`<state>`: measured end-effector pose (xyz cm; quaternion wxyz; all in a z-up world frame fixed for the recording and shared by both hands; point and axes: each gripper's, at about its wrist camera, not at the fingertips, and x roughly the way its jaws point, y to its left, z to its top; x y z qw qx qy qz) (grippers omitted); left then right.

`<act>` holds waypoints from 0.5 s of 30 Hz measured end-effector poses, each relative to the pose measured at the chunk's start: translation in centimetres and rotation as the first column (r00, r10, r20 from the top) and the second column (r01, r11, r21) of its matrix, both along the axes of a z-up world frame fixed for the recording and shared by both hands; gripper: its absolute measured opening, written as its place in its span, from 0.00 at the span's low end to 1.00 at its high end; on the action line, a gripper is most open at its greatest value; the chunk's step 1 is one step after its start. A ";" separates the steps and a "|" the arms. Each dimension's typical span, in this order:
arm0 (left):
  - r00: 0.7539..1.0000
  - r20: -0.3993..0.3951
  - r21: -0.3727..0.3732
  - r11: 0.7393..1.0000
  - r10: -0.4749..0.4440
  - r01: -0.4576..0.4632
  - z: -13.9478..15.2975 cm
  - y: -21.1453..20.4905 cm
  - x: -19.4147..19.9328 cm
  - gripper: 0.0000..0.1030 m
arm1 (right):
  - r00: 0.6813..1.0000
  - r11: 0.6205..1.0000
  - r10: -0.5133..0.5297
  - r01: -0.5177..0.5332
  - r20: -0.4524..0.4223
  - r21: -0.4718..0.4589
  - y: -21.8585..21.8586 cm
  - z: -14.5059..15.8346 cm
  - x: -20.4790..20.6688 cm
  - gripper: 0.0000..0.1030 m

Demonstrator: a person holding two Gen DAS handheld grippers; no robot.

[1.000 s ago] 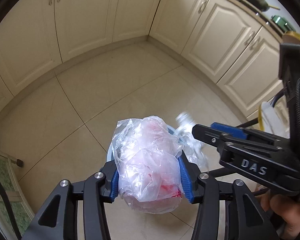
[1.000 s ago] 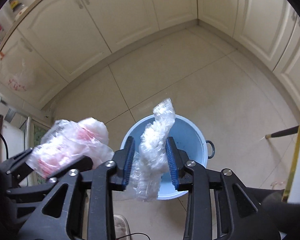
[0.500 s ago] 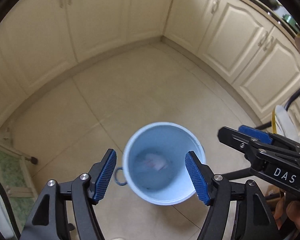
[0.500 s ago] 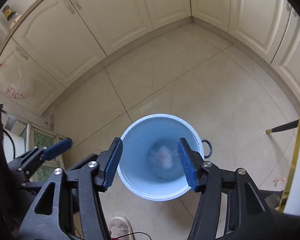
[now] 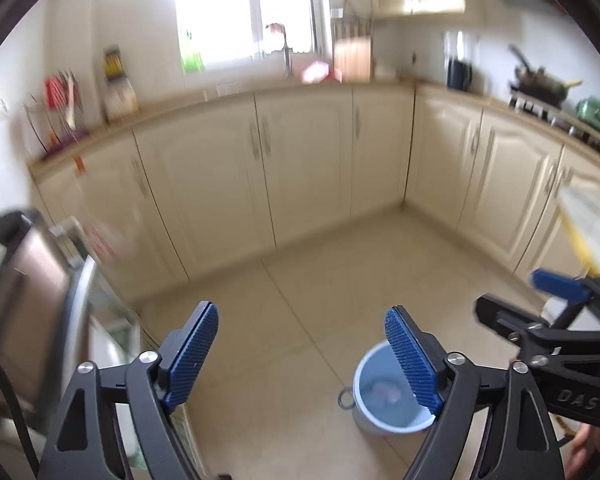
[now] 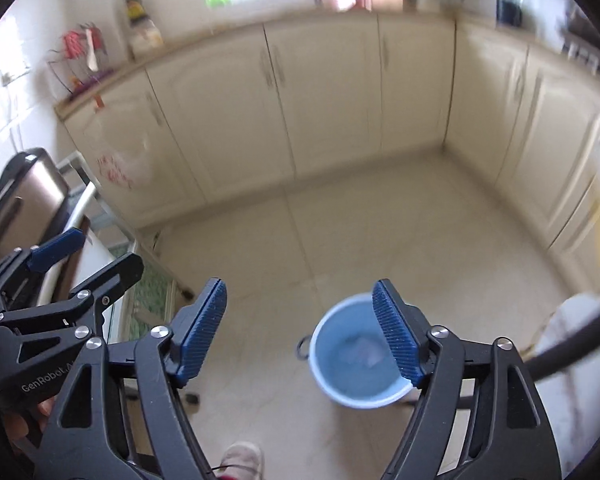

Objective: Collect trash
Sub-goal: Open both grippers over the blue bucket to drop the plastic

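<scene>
Both wrist views look down from well above at one round light-blue plastic bucket (image 5: 384,400) (image 6: 352,364) before cream corner cabinets (image 5: 300,168) (image 6: 320,108).

There is one blue bucket (image 6: 354,364) on the floor at about 5 o'clock. One pale lump of trash (image 6: 360,354) lies inside it. Two grippers show, each with two blue pads (image 5: 192,354).

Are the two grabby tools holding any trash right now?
No. The left tool and right tool are both empty, jaws opening. The trash lies inside the blue bucket.
</scene>
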<state>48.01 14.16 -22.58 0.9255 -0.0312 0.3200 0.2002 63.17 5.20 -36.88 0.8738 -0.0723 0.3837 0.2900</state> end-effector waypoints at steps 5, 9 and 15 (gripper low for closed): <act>0.982 0.176 0.039 0.998 -0.064 0.058 5.9 -7.4 -3.7 0.95 | 0.975 0.992 -0.115 0.105 0.191 0.064 -5.4 9.9 -7.4 0.96; 0.946 0.285 0.076 0.987 -0.157 0.141 9.1 -12.7 -7.6 0.99 | 0.924 0.978 -0.205 0.180 0.324 0.107 -9.7 16.7 -13.7 1.00; 0.886 0.386 0.092 0.966 -0.257 0.240 10.6 -18.4 -12.5 0.99 | 0.833 0.940 -0.340 0.291 0.437 0.178 -15.7 24.7 -21.8 1.00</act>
